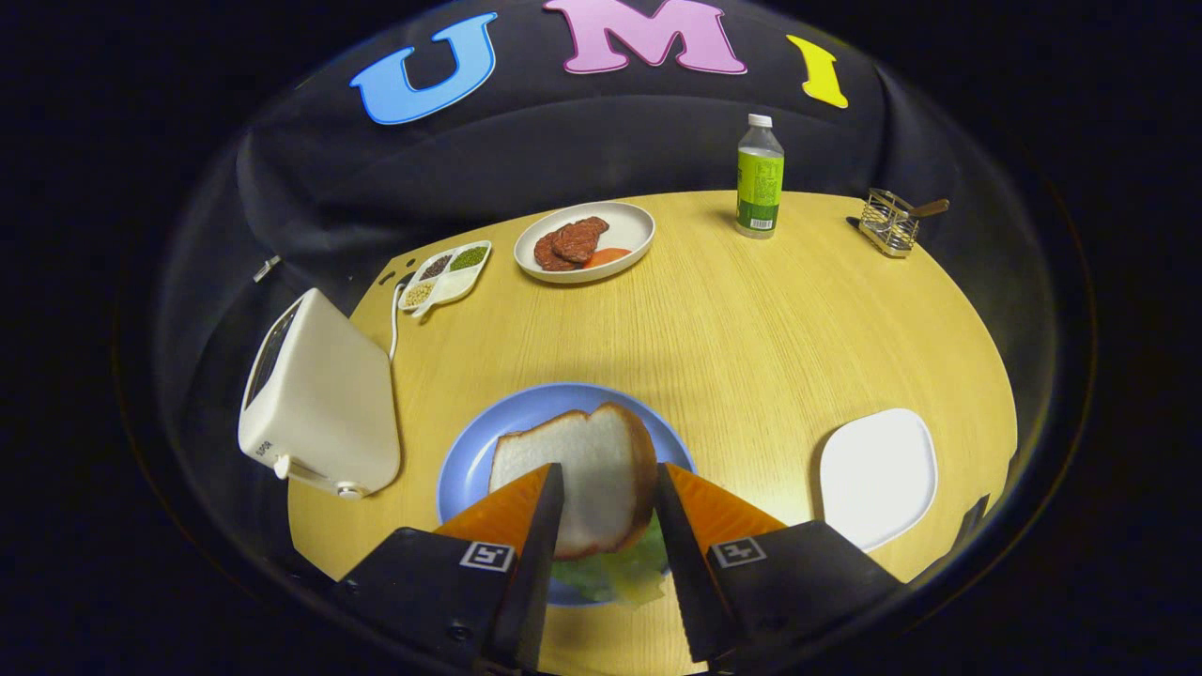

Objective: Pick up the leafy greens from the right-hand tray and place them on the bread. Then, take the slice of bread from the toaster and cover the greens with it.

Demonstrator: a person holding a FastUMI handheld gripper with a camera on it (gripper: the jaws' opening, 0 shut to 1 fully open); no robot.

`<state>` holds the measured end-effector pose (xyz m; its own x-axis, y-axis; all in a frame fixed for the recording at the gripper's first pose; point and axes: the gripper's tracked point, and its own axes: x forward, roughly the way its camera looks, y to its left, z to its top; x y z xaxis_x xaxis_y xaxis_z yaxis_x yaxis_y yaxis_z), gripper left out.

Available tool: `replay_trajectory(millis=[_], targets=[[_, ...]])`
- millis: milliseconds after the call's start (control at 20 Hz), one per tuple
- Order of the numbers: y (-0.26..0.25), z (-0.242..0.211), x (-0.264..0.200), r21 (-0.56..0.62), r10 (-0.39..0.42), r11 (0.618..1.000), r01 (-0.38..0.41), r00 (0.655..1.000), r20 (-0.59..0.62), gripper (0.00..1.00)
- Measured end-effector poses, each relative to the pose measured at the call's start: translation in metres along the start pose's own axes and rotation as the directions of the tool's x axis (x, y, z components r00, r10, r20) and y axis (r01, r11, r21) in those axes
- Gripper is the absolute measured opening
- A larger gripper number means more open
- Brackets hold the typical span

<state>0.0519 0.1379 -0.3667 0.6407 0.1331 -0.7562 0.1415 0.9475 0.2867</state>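
Note:
A blue plate (467, 457) sits on the wooden table just ahead of my fingers. On it lie leafy greens (615, 573), and a white bread slice (587, 455) with a brown crust rests on top of them, slightly tilted. My gripper (608, 469) hovers over the slice with its orange fingers (507, 512) apart. The slice is wider than the gap and runs under the left finger, so I judge the gripper open. The white toaster (319, 404) stands left of the plate. The white right-hand tray (878, 474) is bare.
Beyond the plate stand a white oval dish (627, 225) with brown patties and an orange slice, a small compartment dish of grains (446, 275), a green-labelled bottle (759, 176) and a wire holder (890, 222). The toaster's cord (394, 324) trails along the table's left edge.

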Motion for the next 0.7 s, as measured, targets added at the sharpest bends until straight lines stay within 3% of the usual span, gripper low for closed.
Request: replay_trajectory(millis=[100,300,450,700], targets=[[-0.008,-0.001,-0.003,-0.016,0.008,1.000,-0.008,1.000,-0.003,0.68],[-0.024,0.012,-0.022,-0.054,0.018,0.998,-0.016,0.999,0.038,0.73],[-0.030,0.039,-0.047,-0.098,0.042,0.995,-0.030,0.991,0.127,0.76],[-0.025,0.087,-0.109,-0.191,0.110,0.980,-0.056,0.953,0.283,0.92]])
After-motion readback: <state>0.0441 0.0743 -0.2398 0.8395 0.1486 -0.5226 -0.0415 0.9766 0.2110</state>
